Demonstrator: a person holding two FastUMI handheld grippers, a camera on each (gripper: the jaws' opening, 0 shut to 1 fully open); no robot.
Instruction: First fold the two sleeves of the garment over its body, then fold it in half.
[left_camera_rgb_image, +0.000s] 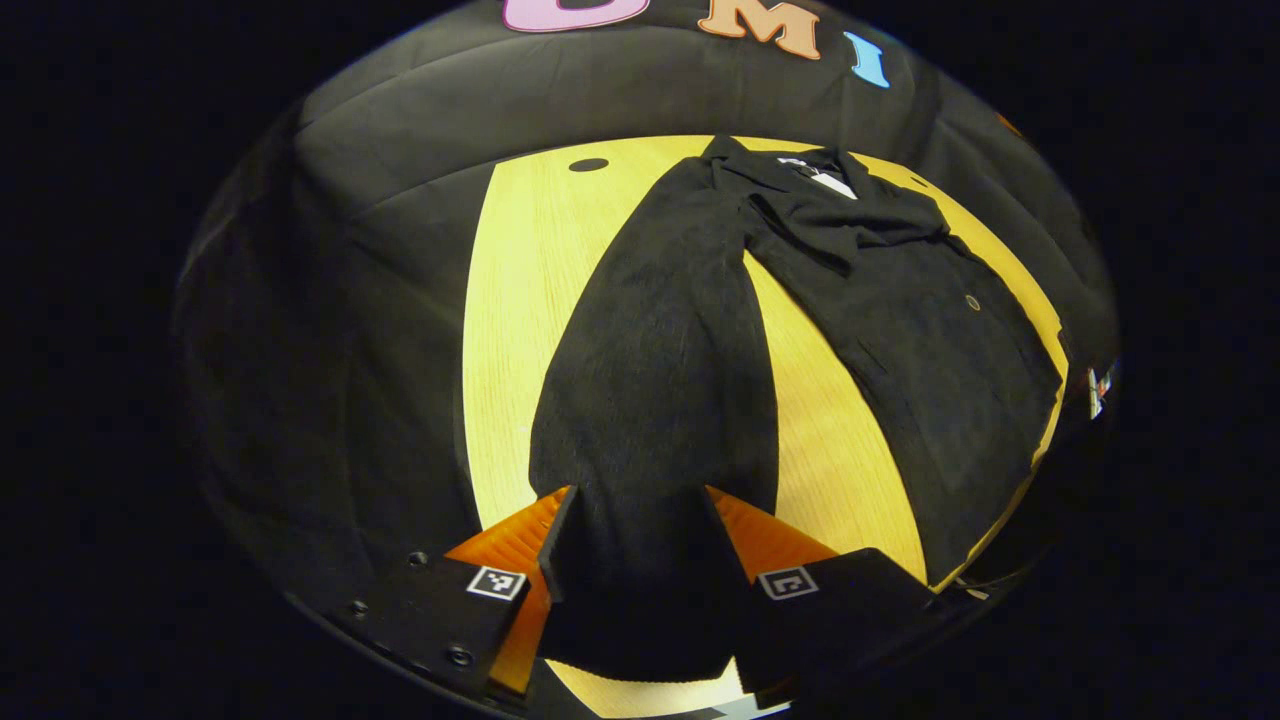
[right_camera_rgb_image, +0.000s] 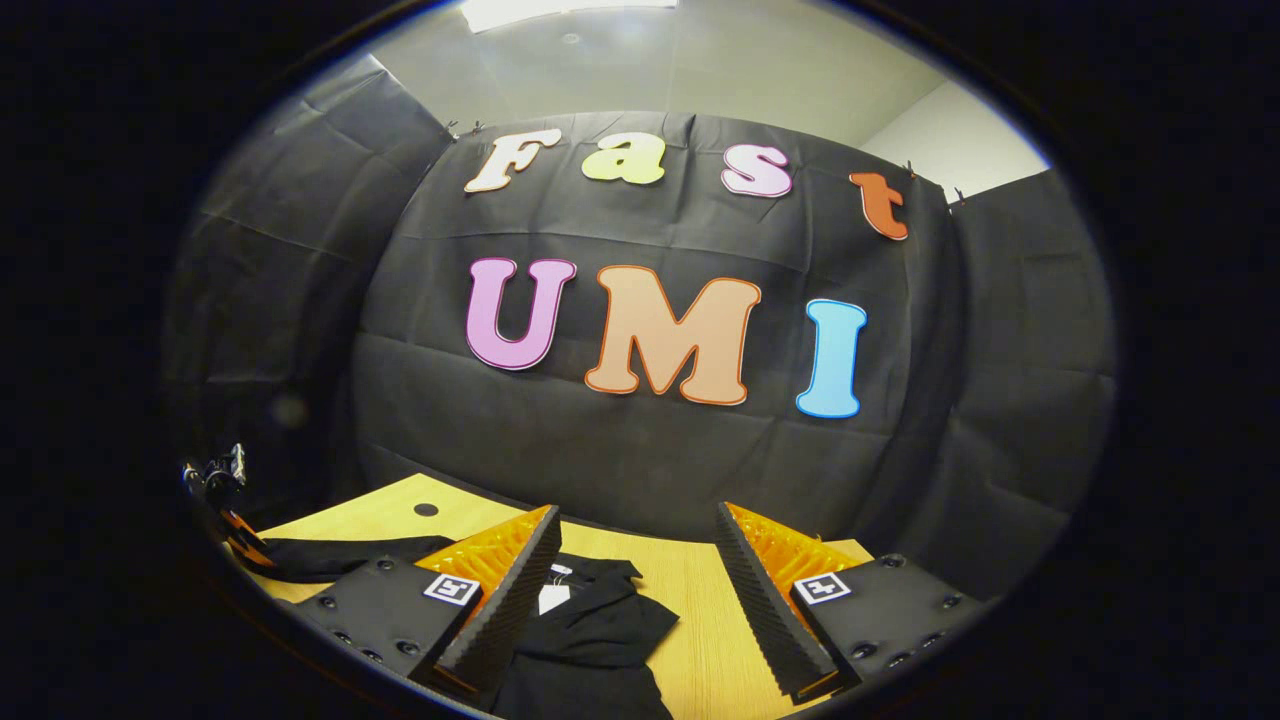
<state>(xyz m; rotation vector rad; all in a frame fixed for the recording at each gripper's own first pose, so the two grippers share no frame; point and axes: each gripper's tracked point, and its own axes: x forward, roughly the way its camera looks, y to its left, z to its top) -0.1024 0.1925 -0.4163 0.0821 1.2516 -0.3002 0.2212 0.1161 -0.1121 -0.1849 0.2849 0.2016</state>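
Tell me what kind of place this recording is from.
Looks like a data-collection booth, not a home: black cloth walls drape behind a bare wooden table, with one black garment laid out and a plain room ceiling above.

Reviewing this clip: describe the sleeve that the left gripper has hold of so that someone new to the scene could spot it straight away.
Start at the light wooden table with the black garment spread on it. From the collar a long black sleeve runs away from the body across bare wood, its cuff end between the fingers of the left gripper. It is the strip lying apart from the body.
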